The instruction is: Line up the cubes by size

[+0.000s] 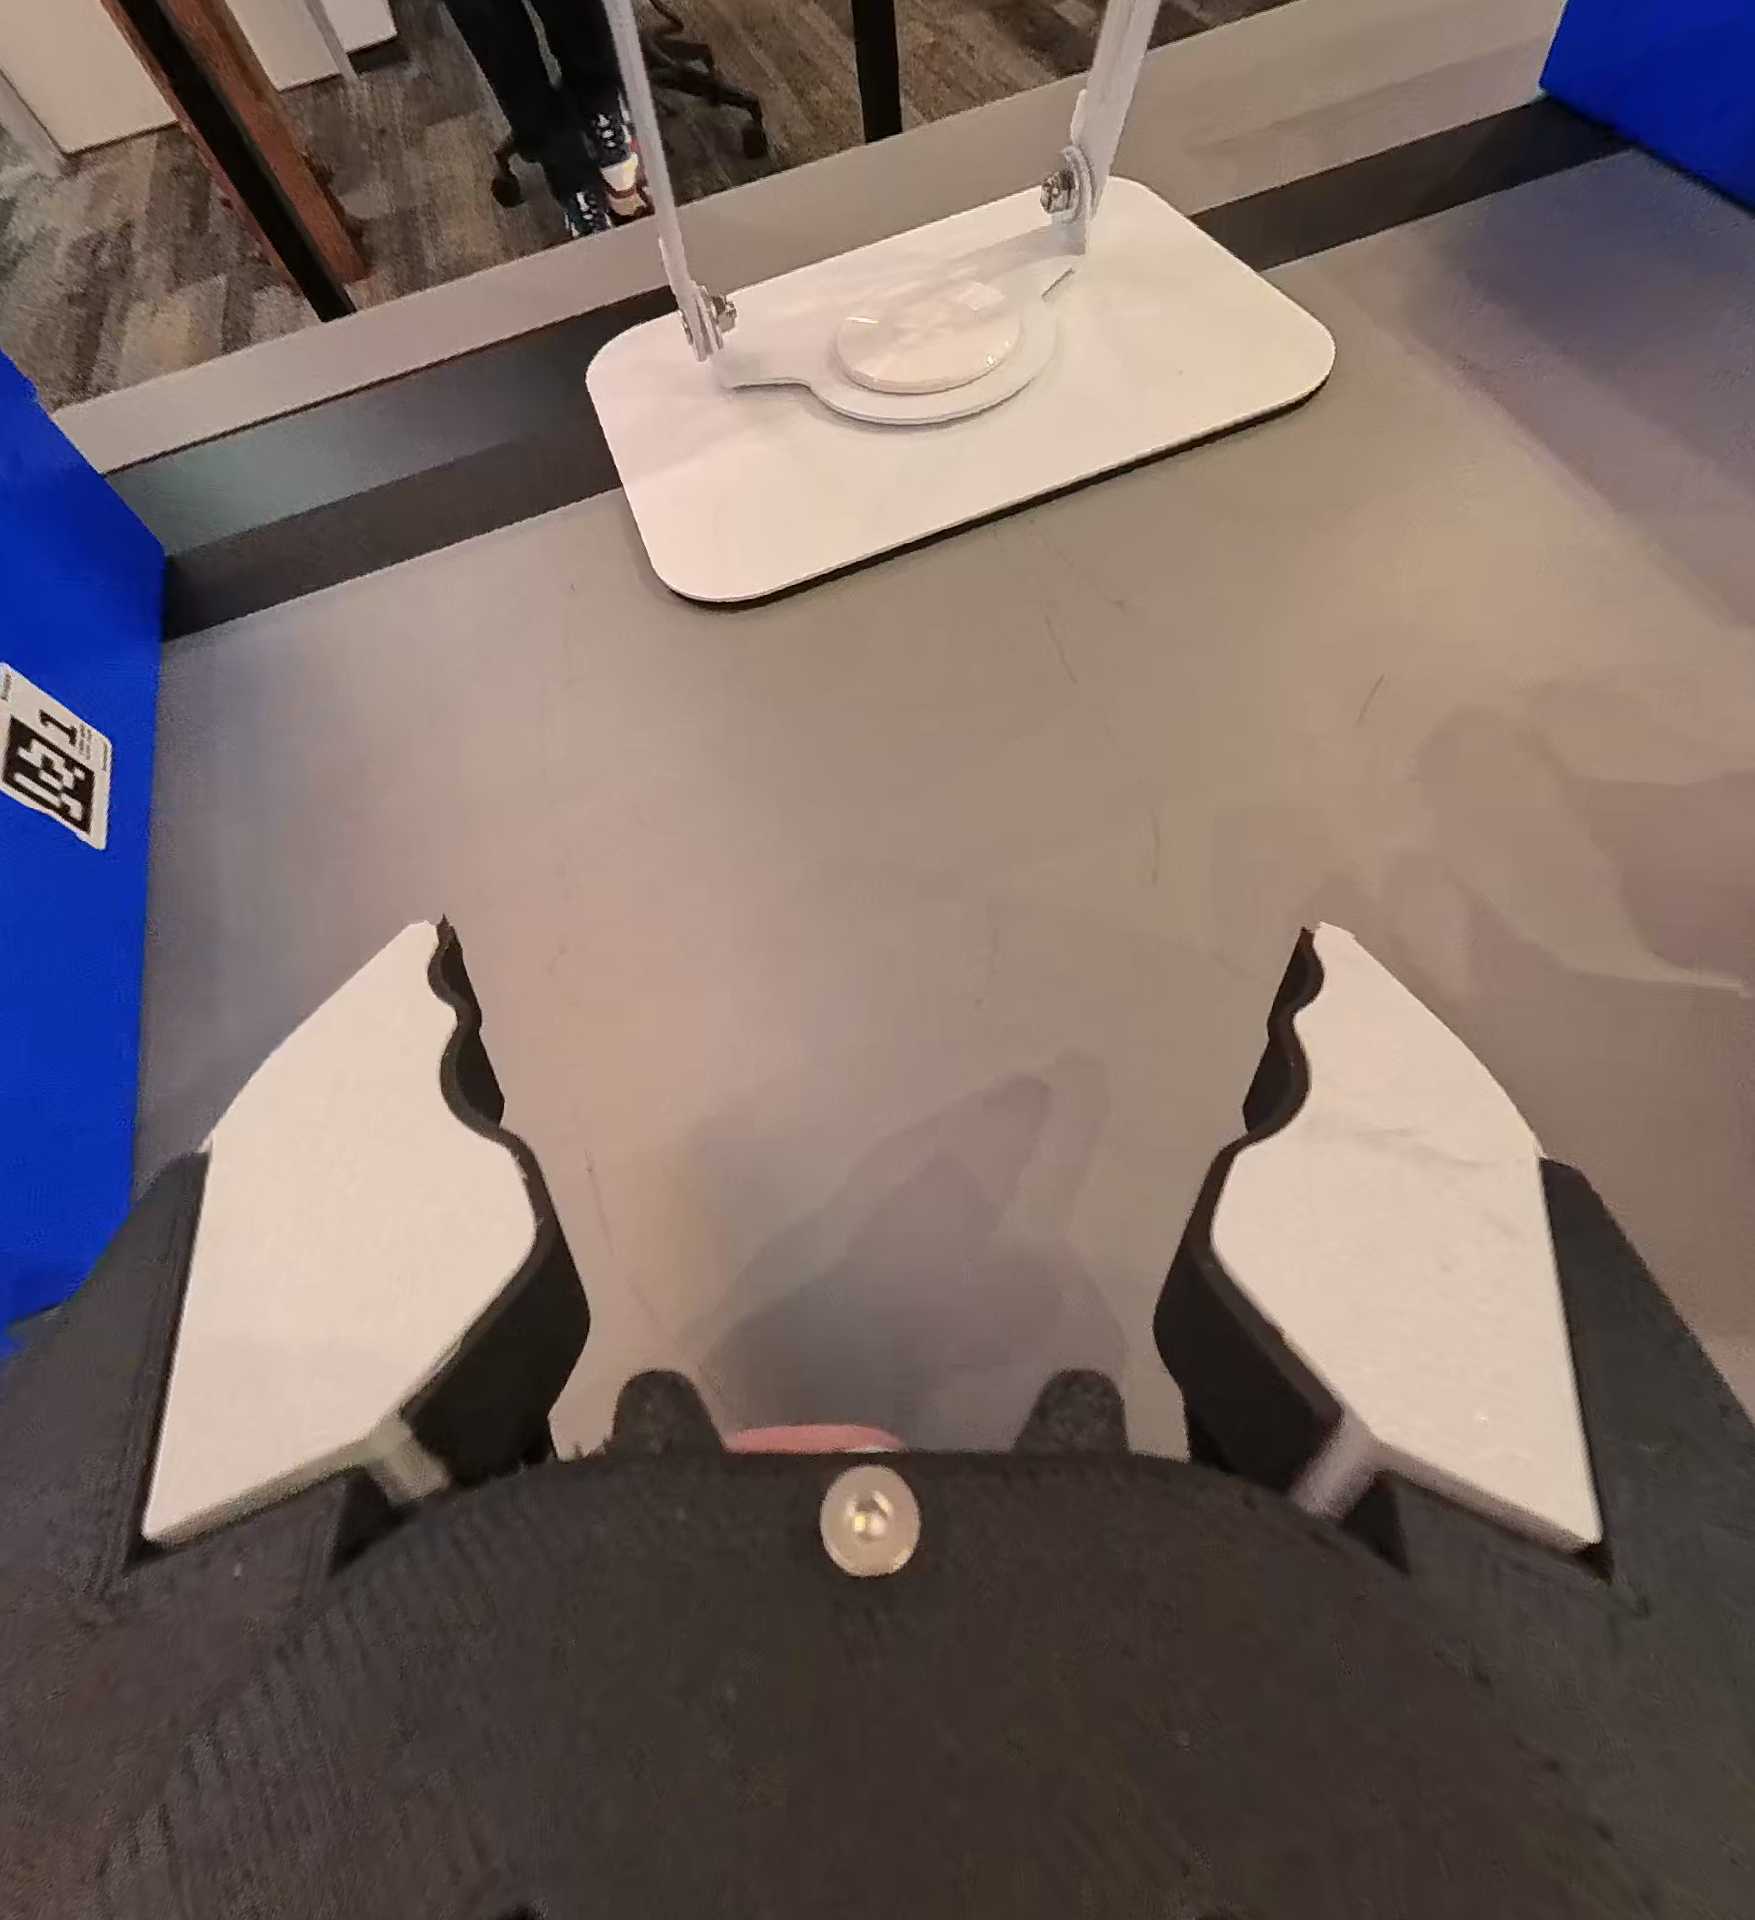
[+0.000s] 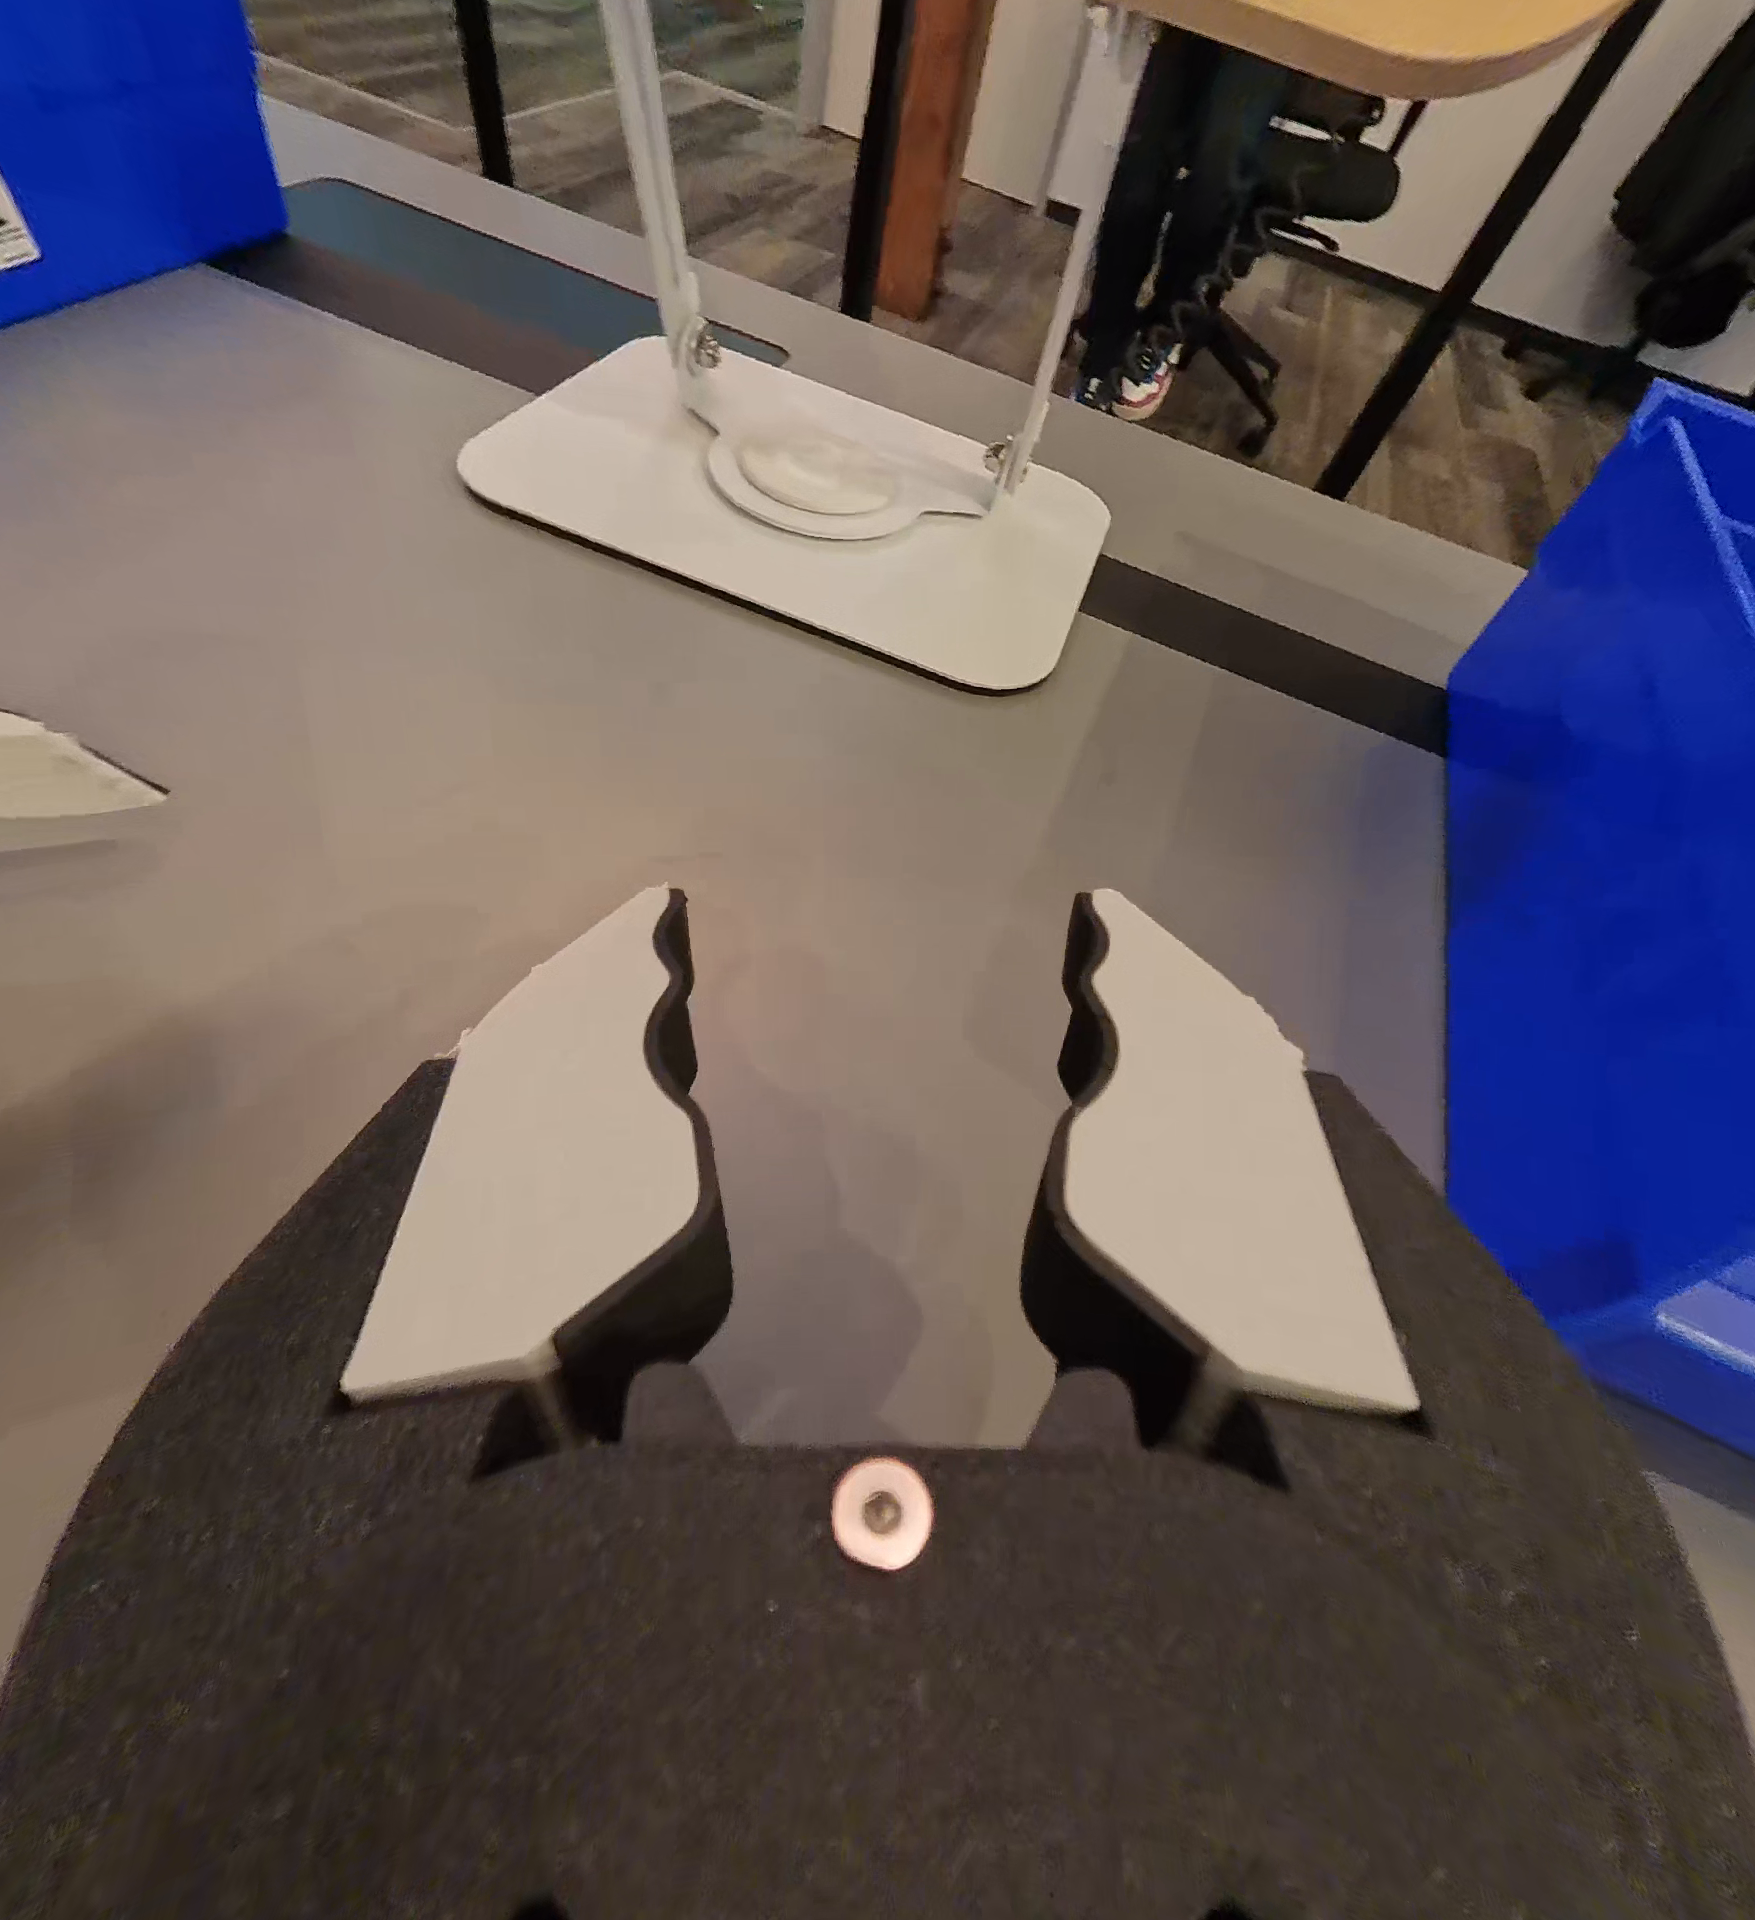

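Right, my left gripper [image 1: 873, 935] is spread wide with nothing in it, my right gripper [image 2: 878, 904] half open, also bare, both over clear grey worktop [image 1: 852, 727]. No cubes in view, only a pink sliver [image 1: 811, 1439] under the left gripper's body. Blue bins [image 2: 1631, 935] flank me, a white stand base [image 2: 779, 520] sits by the far edge. I reckon the next move is finding a cube.

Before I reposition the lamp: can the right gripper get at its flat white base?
Probably yes: the right gripper is open and empty, with only bare grey table between it and the white lamp base.
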`<state>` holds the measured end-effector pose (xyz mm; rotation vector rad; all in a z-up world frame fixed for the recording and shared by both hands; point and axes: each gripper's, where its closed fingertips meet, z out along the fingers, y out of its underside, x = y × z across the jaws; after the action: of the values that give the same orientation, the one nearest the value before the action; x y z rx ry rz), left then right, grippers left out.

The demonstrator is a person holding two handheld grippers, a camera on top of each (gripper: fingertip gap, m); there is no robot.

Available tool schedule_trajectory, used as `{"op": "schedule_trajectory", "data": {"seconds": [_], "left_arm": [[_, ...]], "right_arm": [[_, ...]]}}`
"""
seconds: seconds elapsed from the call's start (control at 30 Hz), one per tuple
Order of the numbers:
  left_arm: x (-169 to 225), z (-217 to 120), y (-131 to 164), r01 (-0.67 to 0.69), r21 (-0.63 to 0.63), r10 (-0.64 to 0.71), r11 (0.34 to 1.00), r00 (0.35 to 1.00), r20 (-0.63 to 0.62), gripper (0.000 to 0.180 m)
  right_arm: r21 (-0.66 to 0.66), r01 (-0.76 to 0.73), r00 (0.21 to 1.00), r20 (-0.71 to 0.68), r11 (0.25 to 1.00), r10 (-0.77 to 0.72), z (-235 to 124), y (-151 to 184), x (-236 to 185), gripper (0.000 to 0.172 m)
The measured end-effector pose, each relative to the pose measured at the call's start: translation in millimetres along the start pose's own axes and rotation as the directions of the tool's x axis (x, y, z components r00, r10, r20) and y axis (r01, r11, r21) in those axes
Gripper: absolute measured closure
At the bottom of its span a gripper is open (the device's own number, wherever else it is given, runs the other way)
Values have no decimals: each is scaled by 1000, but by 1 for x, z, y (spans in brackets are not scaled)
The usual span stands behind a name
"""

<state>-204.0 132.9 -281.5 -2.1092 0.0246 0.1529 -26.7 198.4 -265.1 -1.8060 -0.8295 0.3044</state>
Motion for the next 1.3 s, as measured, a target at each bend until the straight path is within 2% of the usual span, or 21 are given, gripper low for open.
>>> {"op": "schedule_trajectory", "data": {"seconds": [0.27,0.4,0.6,0.8,0.9,0.97,1.07,1.17,1.3], "left_arm": [[-4,-5,-2,44,30,-43,999,999,-20,44],[-3,-10,-4,66,60,-62,996,996,-56,55],[5,-19,-5,32,96,-21,995,994,-107,77],[12,-17,-12,23,122,-6,992,990,-141,77],[5,-18,-10,-33,124,48,992,991,-121,77],[-10,-32,-15,-30,147,44,989,994,-97,77],[-56,-70,-28,-14,225,14,974,1000,1,82],[-128,-105,-29,-20,253,-22,967,987,160,75],[-232,-140,-19,36,255,-123,966,934,335,65]], "right_arm": [[11,11,999,-31,1000,-11,-1,-1,2,106],[27,30,1000,-7,999,-30,-5,-2,-1,110],[33,5,1000,30,999,-6,-12,1,3,112],[16,-72,996,55,997,71,-13,5,13,109],[32,-52,995,92,998,49,-15,3,10,109],[100,-28,995,100,995,18,-27,-6,13,113],[175,43,999,-6,984,-43,-56,-22,49,107],[222,45,985,-170,974,-7,-91,-28,117,105],[233,-69,931,-335,970,146,-121,-14,223,98]]}}
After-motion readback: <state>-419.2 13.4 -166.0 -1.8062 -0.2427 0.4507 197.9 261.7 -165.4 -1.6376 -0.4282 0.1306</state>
